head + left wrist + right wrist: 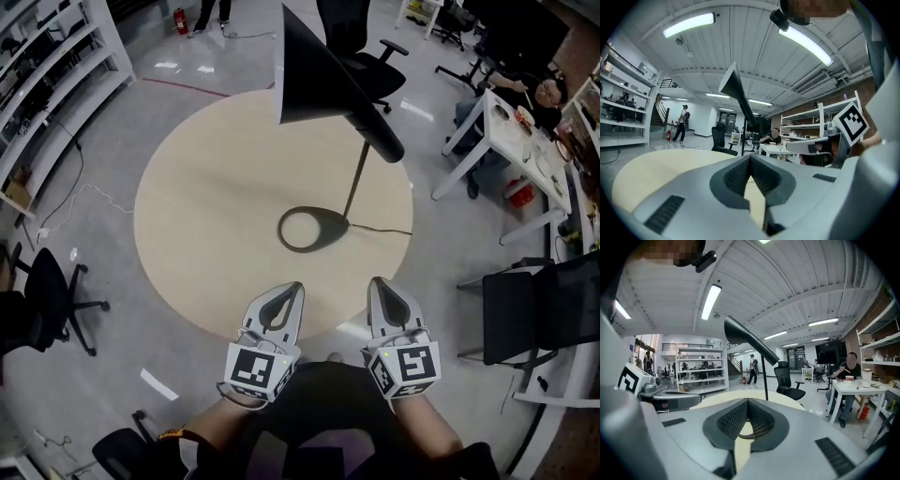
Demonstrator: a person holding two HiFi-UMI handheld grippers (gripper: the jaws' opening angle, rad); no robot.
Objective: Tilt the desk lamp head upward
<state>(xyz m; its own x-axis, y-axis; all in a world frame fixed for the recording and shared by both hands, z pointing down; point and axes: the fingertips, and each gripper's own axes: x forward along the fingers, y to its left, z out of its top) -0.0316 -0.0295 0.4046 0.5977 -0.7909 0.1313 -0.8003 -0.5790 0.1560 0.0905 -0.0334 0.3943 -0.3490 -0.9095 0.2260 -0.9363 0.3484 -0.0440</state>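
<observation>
A black desk lamp stands on the round beige table. Its ring base lies near the table's middle, and a thin stem rises to the black cone head, which points toward the far left. My left gripper and right gripper hover side by side over the table's near edge, well short of the lamp. Both have their jaws shut with nothing between them. The lamp head shows ahead in the left gripper view, and the lamp head also shows in the right gripper view.
A thin cable runs from the lamp base to the table's right edge. A black office chair stands beyond the table. At a white desk on the right sits a person. More chairs stand at the left and right.
</observation>
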